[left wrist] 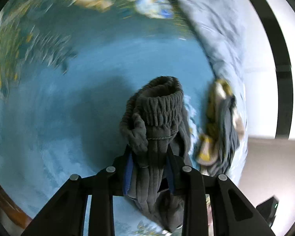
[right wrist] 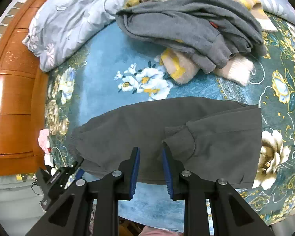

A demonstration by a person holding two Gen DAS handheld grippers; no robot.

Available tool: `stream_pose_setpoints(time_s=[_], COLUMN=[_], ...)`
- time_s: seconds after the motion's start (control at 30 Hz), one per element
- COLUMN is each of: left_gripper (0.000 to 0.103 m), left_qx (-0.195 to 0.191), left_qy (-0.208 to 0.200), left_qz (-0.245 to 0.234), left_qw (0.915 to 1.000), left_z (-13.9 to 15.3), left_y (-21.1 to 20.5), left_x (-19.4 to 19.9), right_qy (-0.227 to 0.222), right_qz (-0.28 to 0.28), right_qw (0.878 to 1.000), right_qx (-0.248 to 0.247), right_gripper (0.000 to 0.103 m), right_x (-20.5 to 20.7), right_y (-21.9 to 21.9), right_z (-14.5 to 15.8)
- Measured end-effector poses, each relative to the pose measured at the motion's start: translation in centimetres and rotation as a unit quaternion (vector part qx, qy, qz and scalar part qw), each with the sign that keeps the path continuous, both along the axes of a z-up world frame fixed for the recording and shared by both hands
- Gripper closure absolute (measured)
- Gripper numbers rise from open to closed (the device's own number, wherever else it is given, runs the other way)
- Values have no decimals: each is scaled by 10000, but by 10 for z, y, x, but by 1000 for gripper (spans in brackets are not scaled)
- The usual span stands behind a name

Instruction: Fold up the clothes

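My left gripper (left wrist: 149, 153) is shut on the ribbed elastic waistband of a dark grey garment (left wrist: 155, 118) and holds it lifted above the blue floral bedspread (left wrist: 68, 98); that view is motion-blurred. In the right wrist view the same dark grey garment (right wrist: 139, 125) lies partly spread on the bedspread (right wrist: 108, 66), with a cuffed end (right wrist: 181, 141) folded over it. My right gripper (right wrist: 150, 153) is open and empty, its blue-padded fingers just above the garment's near edge. The left gripper's body (right wrist: 57, 177) shows at the lower left.
A pile of clothes, a grey sweatshirt (right wrist: 186, 19) over beige and yellow knitwear (right wrist: 179, 68), lies at the far side; it also shows in the left wrist view (left wrist: 220, 125). A pale blue duvet (right wrist: 68, 19) is bunched at far left. A wooden headboard (right wrist: 11, 90) runs along the left.
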State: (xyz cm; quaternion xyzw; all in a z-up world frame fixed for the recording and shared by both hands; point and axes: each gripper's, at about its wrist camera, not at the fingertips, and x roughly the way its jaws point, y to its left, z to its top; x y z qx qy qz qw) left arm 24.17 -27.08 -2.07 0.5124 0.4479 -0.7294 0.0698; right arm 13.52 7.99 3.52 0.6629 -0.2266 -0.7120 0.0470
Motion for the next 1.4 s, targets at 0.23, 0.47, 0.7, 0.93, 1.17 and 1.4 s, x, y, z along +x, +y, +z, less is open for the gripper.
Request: stream_pose_setpoints(time_s=[0.23,0.47,0.7,0.93,1.17,1.4], left_gripper=[75,75,75,78,77,70], left_qx=[-1524,-2732,-3446,-3467,-3145,-3330], left_qy=[719,1023,627,327,307,-437], left_qz=[-1758,-3407,-4504,-5380,-5206,-3922], left_qw=[9699,8938,8212,7676,7932,8564], left_z=[98,130,92,51,57,54], left_y=[119,275,386,450,444,345], left_x=[-35,-55,-33,-10,-10,-29], right_qy=[223,366,298,173,244,342], right_qz=[-582,-1405,-2074,-2379,-2288,-1591], right_qw=[9981,9894,9778,9709,9724,9824], right_qx=[-2,63,-40,-201,-379,-916], right_gripper=[77,77,77,77,77,55], right_x=[34,77,122,148,148,109], right_y=[71,168,234,268,278,239], right_z=[15,19,-1,-21,-27,-45])
